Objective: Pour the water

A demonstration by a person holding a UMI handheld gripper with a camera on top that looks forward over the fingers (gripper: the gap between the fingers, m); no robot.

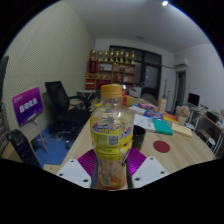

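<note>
A clear plastic bottle (112, 135) with an orange cap and a yellow label stands upright between my fingers. It holds orange-tinted liquid. My gripper (111, 163) is shut on the bottle's lower part, with the purple pads (88, 160) pressing on both sides. The bottle is held above the wooden table (170, 155). No cup or other vessel for pouring is in view.
A red round coaster (162, 146) lies on the table to the right of the bottle. Papers and a teal item (160, 125) lie beyond it. Black office chairs (62, 100) stand to the left, shelves (112, 68) at the back wall.
</note>
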